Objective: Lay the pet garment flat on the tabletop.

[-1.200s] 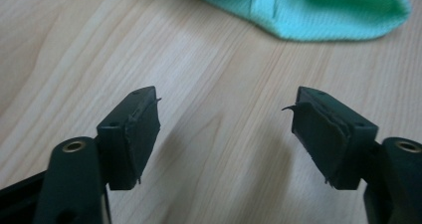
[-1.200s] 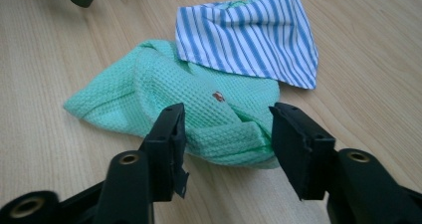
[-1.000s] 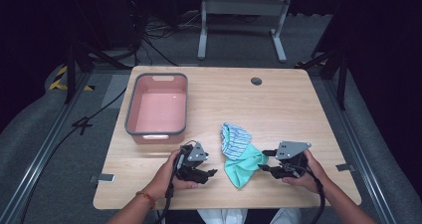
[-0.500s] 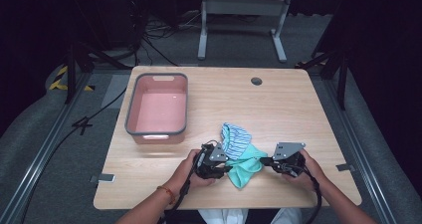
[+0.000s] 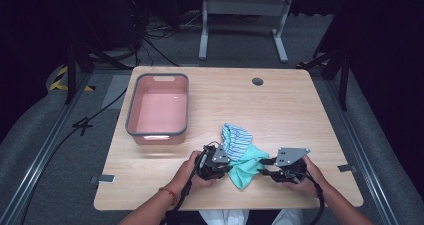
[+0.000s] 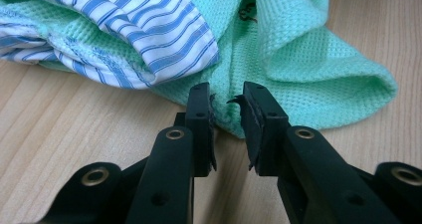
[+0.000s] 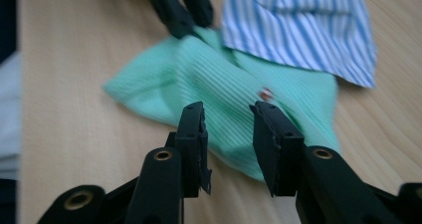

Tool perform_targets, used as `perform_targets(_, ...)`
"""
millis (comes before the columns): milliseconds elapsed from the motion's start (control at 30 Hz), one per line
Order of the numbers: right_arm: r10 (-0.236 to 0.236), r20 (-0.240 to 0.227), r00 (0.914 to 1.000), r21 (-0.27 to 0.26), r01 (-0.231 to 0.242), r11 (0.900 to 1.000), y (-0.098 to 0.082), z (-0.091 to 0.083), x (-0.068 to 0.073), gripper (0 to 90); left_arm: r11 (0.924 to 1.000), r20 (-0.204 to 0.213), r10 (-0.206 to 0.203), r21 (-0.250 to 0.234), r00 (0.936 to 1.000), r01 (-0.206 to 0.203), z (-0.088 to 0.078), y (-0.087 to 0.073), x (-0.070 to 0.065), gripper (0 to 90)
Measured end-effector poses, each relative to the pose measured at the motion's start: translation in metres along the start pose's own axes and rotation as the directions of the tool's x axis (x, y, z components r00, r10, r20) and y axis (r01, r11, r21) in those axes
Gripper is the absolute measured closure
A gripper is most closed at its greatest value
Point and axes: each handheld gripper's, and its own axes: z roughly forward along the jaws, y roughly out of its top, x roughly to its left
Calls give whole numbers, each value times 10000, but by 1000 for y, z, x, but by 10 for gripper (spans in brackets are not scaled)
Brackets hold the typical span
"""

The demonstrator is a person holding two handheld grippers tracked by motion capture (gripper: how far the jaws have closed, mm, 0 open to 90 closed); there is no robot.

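Pink bin (image 5: 158, 106): stands well left of and beyond the green cloth (image 5: 246, 164), nothing visible inside.

Left gripper (image 5: 223, 167): at the cloth's left edge; its jaws have just been closing and stand narrow with a fold of the hem between them, though whether the pads press on it cannot be told.

Green cloth: lies crumpled near the table's (image 5: 320, 120) front edge, with the striped cloth (image 5: 236, 136) overlapping its far side. Judged light, limp, non-fragile; best taken at an edge or corner fold.

Right gripper (image 5: 266, 167): at the cloth's right edge; its jaws have just been opening and stand moderately apart above the fabric, gripping nothing.

No legible labels or writing.
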Motion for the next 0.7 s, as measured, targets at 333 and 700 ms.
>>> perform_targets(333, -870, 132, 9961, 597, 861, 9945, 3, 21, 10, 835, 9996, 213, -250, -90, 9995, 252, 0, -2, 2, 744)
perform_targets(700, -758, -63, 9971, 755, 761, 9942, -5, 1, 3, 888, 9997, 265, -216, -85, 9994, 218, 0, -2, 4, 740)
